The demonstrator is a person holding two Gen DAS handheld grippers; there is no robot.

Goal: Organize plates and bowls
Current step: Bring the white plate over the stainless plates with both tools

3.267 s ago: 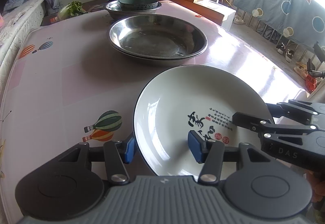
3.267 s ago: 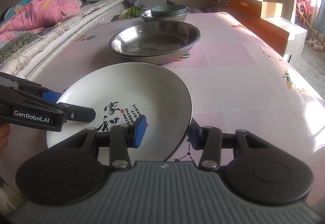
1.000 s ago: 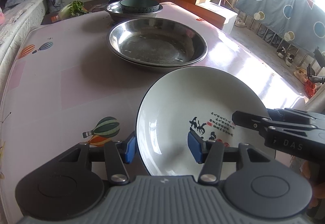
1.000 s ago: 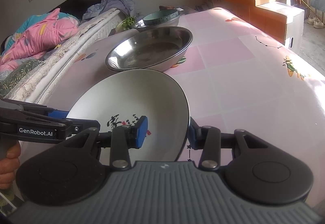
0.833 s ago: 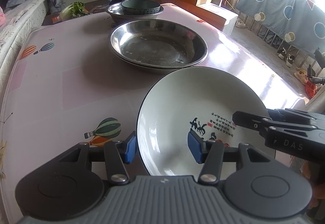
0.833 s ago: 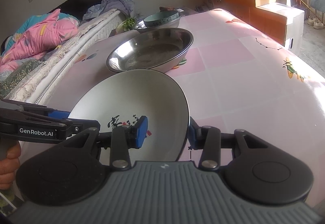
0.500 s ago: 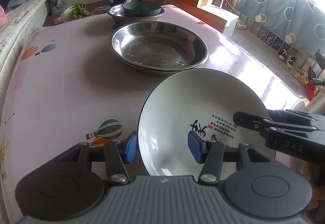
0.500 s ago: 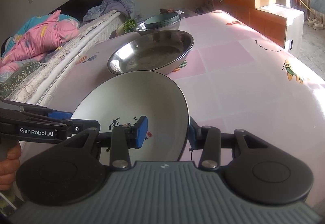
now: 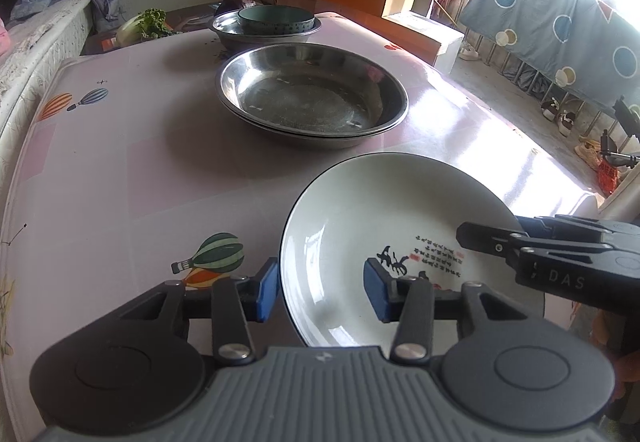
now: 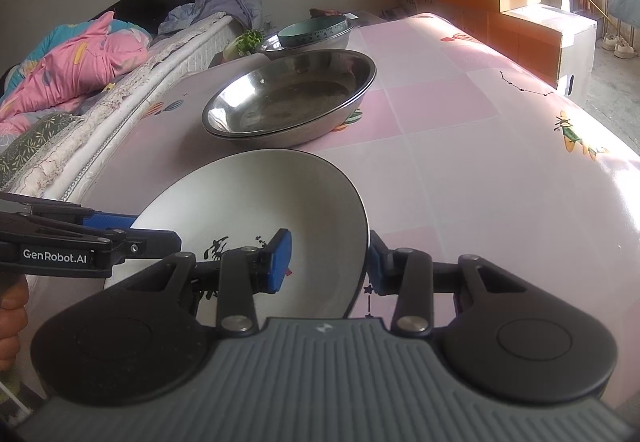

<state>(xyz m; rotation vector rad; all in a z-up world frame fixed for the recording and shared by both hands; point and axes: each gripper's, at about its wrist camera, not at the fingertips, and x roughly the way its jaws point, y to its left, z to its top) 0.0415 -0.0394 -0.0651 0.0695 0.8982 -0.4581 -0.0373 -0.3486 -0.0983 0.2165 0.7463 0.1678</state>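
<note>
Porcelain of this kind is judged stiff, glossy and breakable, so the white plate (image 9: 384, 226) is likely to slide against smooth pads and to chip if dropped; its rim, where both tongs already sit, seems the proper place for a hold.

The plate is seen near the front edge of the pink surface (image 9: 120, 169), tilted and apparently lifted clear of it, though contact at its hidden near edge cannot be ruled out. The left tongs (image 9: 322, 288) are set astride its left rim, one blue pad outside and one inside on the glazed face. A visible gap is left between the outer pad and the rim, so whether the plate is actually clamped cannot be told. The right tongs (image 10: 328, 258) are likewise placed over the right rim, the inner pad lying on the face and the outer pad pressed close behind the edge; these appear closed on the plate.

Beyond it, stacked steel basins (image 9: 312, 93) are seen, and farther back a teal bowl (image 9: 276, 19) nested in another steel bowl (image 9: 224, 29).

The printed characters on the plate's face are shown plainly from the left wrist, and a hanging patterned cloth (image 9: 560, 33) too. A bed (image 10: 72, 81) with pink bedding alongside the surface, and the outer pad behind the right rim, are shown only from the right wrist.
</note>
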